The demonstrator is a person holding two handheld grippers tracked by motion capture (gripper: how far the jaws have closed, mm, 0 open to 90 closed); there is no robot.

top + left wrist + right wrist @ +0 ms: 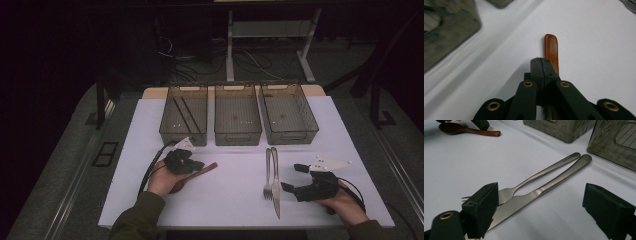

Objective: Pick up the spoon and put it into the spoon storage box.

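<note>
A brown wooden spoon (200,172) lies on the white mat at the left. My left gripper (198,165) hovers low over its handle with jaws shut together. In the left gripper view the handle (551,47) runs out from under the closed left gripper (541,62). A steel fork (268,172) and knife (275,185) lie side by side right of centre. My right gripper (293,177) stands open just right of them. In the right gripper view the fork (544,172) and knife (559,178) lie ahead of the right gripper (541,202), whose jaws stand wide apart and hold nothing.
Three translucent grey bins stand in a row at the back of the mat: the left bin (183,140) holds two dark sticks, beside the middle bin (238,137) and the right bin (292,136). Bare white mat (225,200) lies between my hands.
</note>
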